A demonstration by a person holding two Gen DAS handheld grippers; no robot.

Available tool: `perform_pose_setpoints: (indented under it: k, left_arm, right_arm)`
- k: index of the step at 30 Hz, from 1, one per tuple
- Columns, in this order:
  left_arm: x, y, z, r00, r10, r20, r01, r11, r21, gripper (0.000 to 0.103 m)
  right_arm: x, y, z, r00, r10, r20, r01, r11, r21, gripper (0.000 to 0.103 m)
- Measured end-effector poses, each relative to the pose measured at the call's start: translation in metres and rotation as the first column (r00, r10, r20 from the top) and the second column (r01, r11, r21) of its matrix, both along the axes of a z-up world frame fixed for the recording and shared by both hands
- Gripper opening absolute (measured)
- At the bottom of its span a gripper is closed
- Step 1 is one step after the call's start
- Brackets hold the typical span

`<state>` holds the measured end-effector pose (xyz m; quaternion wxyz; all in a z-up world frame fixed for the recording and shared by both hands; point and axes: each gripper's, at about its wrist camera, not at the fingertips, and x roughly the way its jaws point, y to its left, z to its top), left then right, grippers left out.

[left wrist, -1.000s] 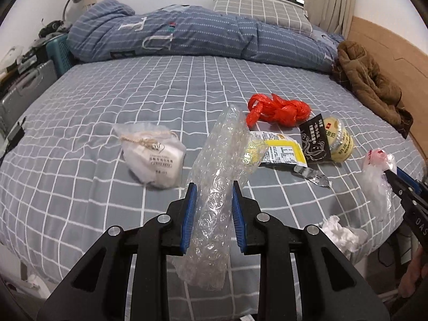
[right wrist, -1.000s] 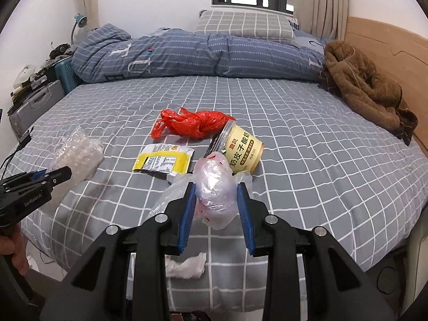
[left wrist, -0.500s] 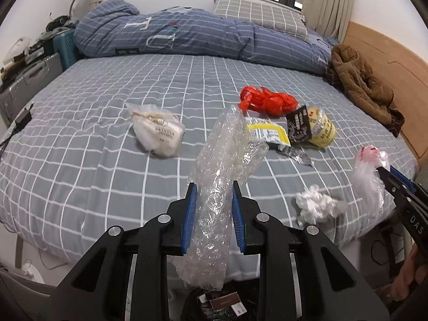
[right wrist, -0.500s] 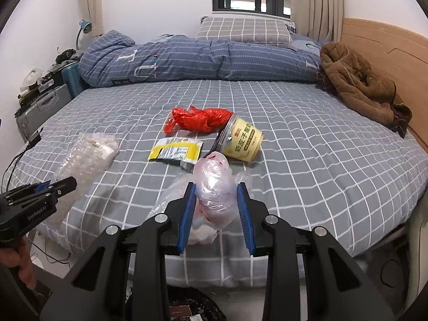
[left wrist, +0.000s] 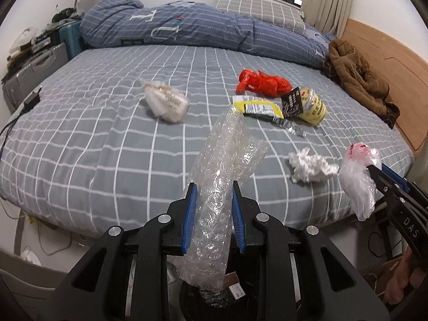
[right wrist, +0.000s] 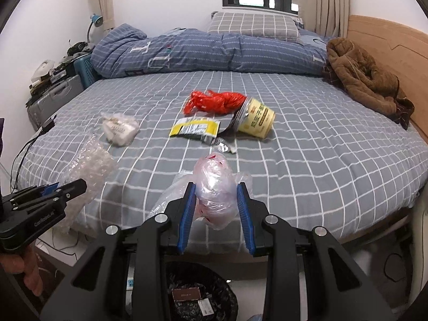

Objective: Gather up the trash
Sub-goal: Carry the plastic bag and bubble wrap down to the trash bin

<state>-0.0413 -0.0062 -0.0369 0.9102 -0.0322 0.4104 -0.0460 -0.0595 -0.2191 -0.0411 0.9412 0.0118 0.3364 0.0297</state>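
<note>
A: What can't be made out?
B: The trash bin [right wrist: 202, 298] is half hidden behind the gripper arms and cut off below. Print on the yellow cup [right wrist: 256, 117] is unreadable.

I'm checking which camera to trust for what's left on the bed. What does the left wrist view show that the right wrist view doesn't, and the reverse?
Only the left wrist view shows the crumpled white tissue near the bed's edge. Only the right wrist view shows the bin's whole dark opening below. Both show the left gripper shut on bubble wrap, the right gripper shut on a clear plastic bag, plus the red bag, yellow wrapper and yellow cup.
</note>
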Motion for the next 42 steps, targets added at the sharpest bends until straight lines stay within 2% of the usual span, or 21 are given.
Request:
perform_pose_setpoints:
  k: [13, 20, 25, 33, 42]
  left_arm:
    - [-0.044, 0.005, -0.020, 0.999, 0.003, -0.054, -0.002, 1.000, 0.024, 0.024]
    - [-0.064, 0.010, -0.043, 0.992, 0.010, -0.126, -0.008, 1.000, 0.015, 0.024]
    - [-0.072, 0.012, -0.062, 0.984, 0.010, -0.180, -0.007, 1.000, 0.019, 0.024]
    - [-0.079, 0.017, -0.095, 0.968, 0.009, -0.250, 0.001, 0.999, 0.039, 0.024]
    - [-0.075, 0.030, -0.133, 0.941, 0.031, -0.337, -0.014, 0.998, 0.054, 0.024]
  right_arm:
    - [-0.036, 0.013, -0.030, 0.995, 0.020, -0.098, -0.021, 1.000, -0.008, 0.031]
    - [-0.051, 0.014, -0.053, 0.985, 0.010, -0.173, -0.011, 1.000, -0.006, 0.031]
    - [-0.058, 0.012, -0.079, 0.964, 0.000, -0.265, 0.002, 1.000, 0.006, 0.031]
    - [-0.054, 0.018, -0.125, 0.923, -0.001, -0.385, -0.009, 1.000, -0.024, 0.031]
    - [-0.043, 0.034, -0.164, 0.879, 0.020, -0.477, -0.041, 0.999, -0.033, 0.031]
